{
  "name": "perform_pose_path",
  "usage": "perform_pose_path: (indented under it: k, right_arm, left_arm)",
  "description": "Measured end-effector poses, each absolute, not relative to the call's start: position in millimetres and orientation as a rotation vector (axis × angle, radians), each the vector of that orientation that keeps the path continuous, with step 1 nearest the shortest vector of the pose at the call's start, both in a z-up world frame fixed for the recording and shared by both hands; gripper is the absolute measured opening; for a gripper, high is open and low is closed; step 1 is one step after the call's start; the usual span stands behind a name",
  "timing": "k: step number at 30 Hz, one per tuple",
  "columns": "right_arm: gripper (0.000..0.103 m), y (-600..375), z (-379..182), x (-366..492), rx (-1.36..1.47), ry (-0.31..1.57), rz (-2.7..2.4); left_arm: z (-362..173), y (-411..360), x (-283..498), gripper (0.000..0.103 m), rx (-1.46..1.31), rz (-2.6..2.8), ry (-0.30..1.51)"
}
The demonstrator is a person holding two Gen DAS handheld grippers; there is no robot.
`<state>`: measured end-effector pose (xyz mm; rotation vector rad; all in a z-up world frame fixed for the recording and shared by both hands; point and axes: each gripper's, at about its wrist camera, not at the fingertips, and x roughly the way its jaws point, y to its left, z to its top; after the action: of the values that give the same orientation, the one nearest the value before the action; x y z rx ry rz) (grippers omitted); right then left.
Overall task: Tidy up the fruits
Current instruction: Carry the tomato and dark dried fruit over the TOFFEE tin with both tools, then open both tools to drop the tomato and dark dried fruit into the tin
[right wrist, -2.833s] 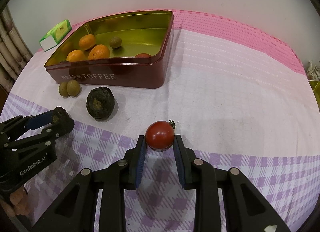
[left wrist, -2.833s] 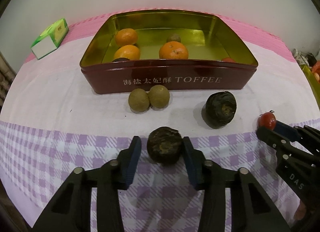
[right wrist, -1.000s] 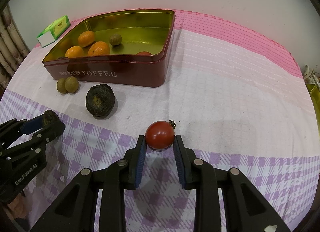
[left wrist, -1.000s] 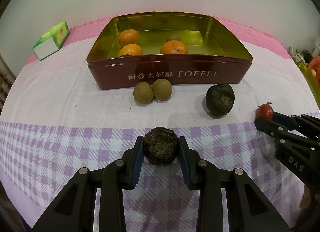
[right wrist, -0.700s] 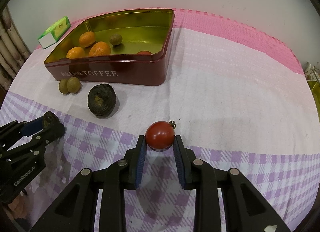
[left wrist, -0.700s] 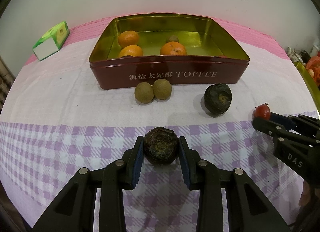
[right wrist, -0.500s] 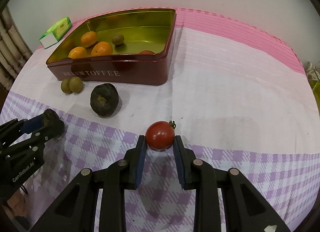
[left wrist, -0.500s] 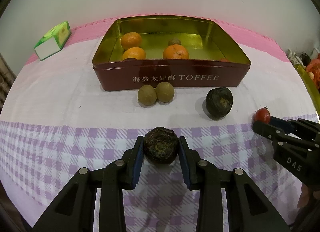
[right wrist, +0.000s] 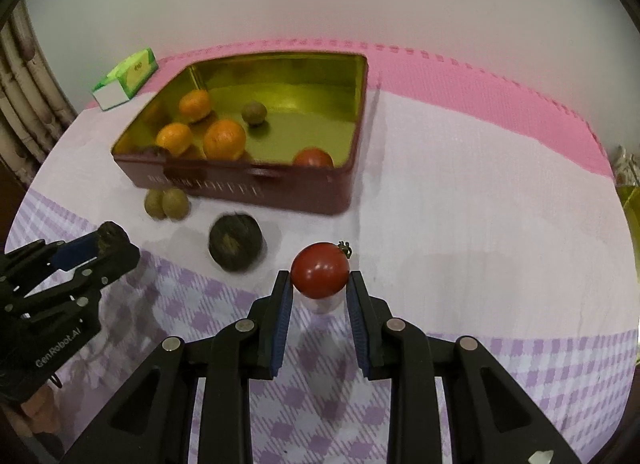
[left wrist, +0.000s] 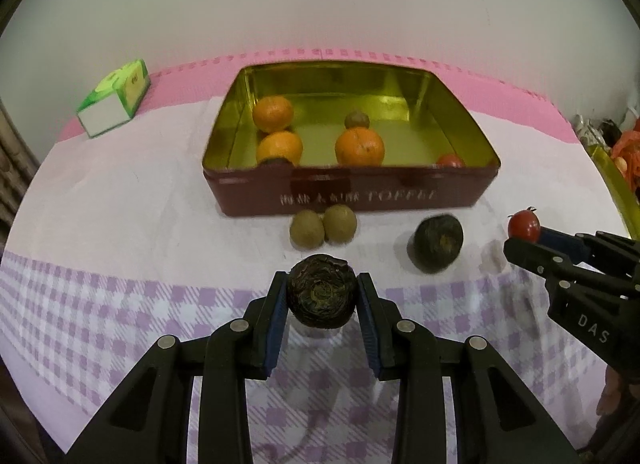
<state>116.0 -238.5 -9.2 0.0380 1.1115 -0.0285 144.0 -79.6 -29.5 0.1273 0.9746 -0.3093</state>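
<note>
While the left tool [left wrist: 322, 300] pinches a dark wrinkled fruit [left wrist: 322, 291] between its blue pads, the right tool [right wrist: 319, 290] clamps a red tomato [right wrist: 319, 270] the same way; both fruits hang just above the purple-checked near part of the tabletop [right wrist: 480, 224], each with a shadow beneath it. Toward the far edge stands an open red toffee tin [left wrist: 360, 192] holding three oranges [left wrist: 359, 146], a small brown fruit [left wrist: 356, 120] and another tomato [right wrist: 313, 157] in its near right corner. Just in front of the tin's near wall lie two brown-green fruits [left wrist: 323, 225], touching each other, and beside them to the right a second dark fruit [left wrist: 438, 242]. A green and white carton [left wrist: 114, 103] sits near the far left corner.
</note>
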Motion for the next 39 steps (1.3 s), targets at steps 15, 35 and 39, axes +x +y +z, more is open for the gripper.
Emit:
perform_pose_path:
  k: [15,35,39]
  right_arm:
    - [0.026,-227.1,21.9,172.4,-0.005,1.04,0.014]
    - [0.026,-222.7,-12.9,220.0,-0.006,1.112,0.026]
    - [0.026,-222.7,-17.9,224.4,-0.01,1.124,0.028]
  left_arm:
    - [11.7,-66.3,191.6,0.035,0.109,-0.272,0.881]
    - [-19.0,-69.7,237.1,0.035,0.097,-0.277,0.961]
    - [-24.2,-71.5,239.4,0.035,0.098,-0.271,0.959]
